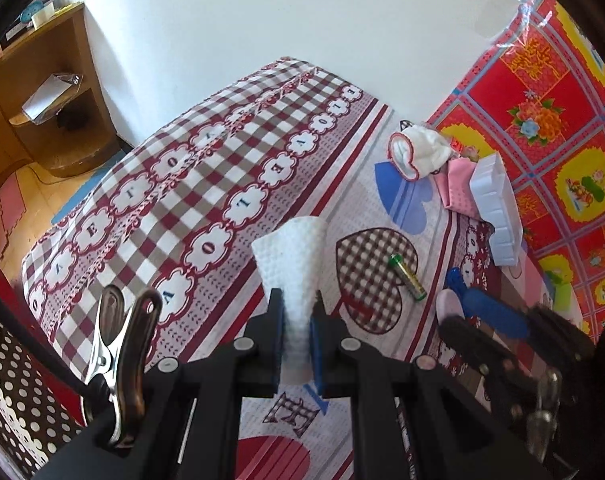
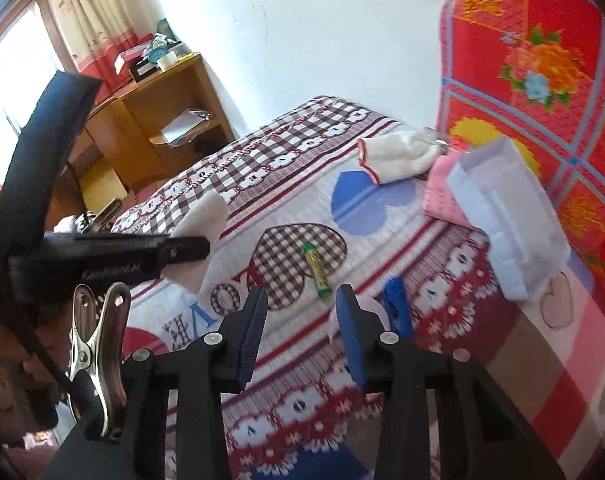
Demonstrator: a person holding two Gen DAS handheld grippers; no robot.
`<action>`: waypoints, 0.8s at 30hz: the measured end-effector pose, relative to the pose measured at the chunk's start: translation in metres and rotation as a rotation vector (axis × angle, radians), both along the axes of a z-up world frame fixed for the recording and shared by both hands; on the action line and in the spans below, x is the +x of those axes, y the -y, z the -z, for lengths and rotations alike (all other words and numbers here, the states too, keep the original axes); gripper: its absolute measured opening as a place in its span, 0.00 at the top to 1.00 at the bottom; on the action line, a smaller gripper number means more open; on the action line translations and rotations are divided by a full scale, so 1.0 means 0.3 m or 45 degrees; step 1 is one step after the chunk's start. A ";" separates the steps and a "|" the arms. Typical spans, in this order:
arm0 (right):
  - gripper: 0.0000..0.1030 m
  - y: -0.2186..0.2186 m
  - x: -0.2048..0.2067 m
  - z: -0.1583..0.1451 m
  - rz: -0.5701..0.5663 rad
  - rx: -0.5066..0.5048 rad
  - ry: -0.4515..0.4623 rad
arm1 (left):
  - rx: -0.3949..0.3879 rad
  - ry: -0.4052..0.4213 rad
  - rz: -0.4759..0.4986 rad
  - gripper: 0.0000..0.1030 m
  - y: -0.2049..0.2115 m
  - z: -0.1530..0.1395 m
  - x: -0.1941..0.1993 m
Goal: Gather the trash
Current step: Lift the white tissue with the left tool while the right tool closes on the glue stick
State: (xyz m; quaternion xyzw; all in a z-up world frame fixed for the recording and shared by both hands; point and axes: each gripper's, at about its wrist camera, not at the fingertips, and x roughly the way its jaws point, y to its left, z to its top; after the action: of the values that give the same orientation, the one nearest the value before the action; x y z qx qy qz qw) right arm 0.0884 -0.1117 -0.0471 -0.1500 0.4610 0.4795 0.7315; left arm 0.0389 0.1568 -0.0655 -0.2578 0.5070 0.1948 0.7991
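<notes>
Landmark: green AA battery (image 1: 407, 276) lying flat on the checked heart of the bedspread (image 1: 206, 184).

Left gripper (image 1: 296, 312): jaws drawn in narrow, clamped on a white paper towel (image 1: 290, 256). The towel stands up out of the pads and fans wider above them, lifted clear of the cloth, to the left of the battery. This hand is occupied.

Right gripper (image 2: 302, 300): jaws part open, nothing between the pads. Battery (image 2: 316, 270) lies just ahead of the fingertips and slightly left of the gap's centre, apart from both pads. Its long axis runs roughly along the gripper's pointing line, tilted a little, so the jaws would close across its narrow width. Judgement: the right hand is nearer and free, so the battery is its likely next pick.

Clutter: a blue object (image 2: 398, 308) sits just right of the battery, close beside the right pad, with something pale pink under it; identity unclear. A closing jaw could snag it.

Beyond the battery and to its right: white plastic tray (image 2: 506, 216), pink paper (image 2: 442, 192), crumpled white cloth with red trim (image 2: 398, 156), all well apart from it.

Open room: bare bedspread left of the battery.
</notes>
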 end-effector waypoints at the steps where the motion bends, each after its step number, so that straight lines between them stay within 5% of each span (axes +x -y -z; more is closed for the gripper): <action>1: 0.64 -0.013 0.003 0.006 -0.005 -0.001 -0.003 | -0.004 0.000 -0.002 0.89 0.000 0.002 -0.004; 17: 0.76 -0.128 0.044 0.096 -0.029 -0.105 0.020 | -0.031 0.007 -0.011 0.89 -0.012 0.013 -0.012; 24: 0.89 -0.131 0.041 0.122 -0.024 -0.131 0.021 | -0.030 0.001 0.007 0.89 -0.006 0.017 -0.009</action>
State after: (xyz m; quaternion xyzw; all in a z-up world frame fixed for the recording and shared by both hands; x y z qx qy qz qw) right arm 0.1006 -0.0724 -0.0838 -0.1956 0.4775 0.4610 0.7220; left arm 0.0362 0.1587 -0.0707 -0.2658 0.5095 0.1866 0.7969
